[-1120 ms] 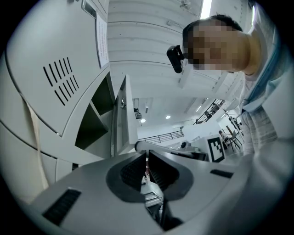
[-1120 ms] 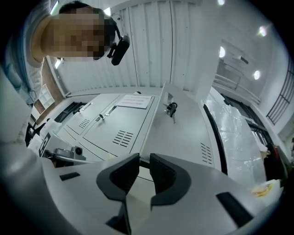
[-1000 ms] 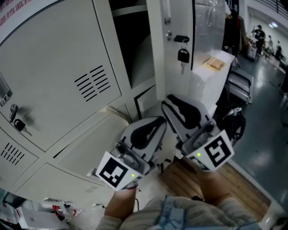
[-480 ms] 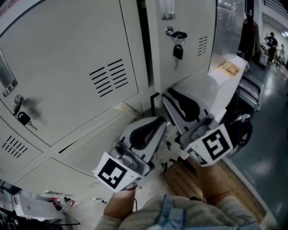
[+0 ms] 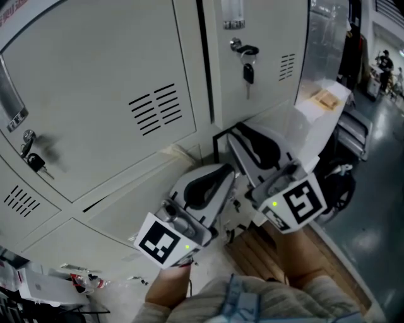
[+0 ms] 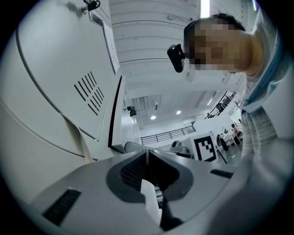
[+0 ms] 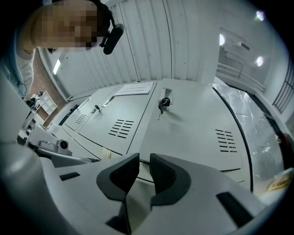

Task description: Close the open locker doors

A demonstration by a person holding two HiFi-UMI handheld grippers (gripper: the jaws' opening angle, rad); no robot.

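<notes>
Left gripper: the jaws are pressed together along one seam, with nothing in them, just off the locker bank.
Right gripper: the jaws are a narrow slit apart and empty, aimed at the upper right door.
Lower door: a dark line frames its corner beside my right jaws. I can't tell if it sits flush.
Upper right door: it looks swung home, with a thin dark seam against the vented door.
Risk, latch: I judge the door may only be resting shut. With no firm press it could drift open.
Risk, key: the key hangs from the lock, and a push placed too high could snag or bend it.
Writing: the red characters at top left are cut off and unreadable. The card holder is too small to read. I see no brand anywhere.
</notes>
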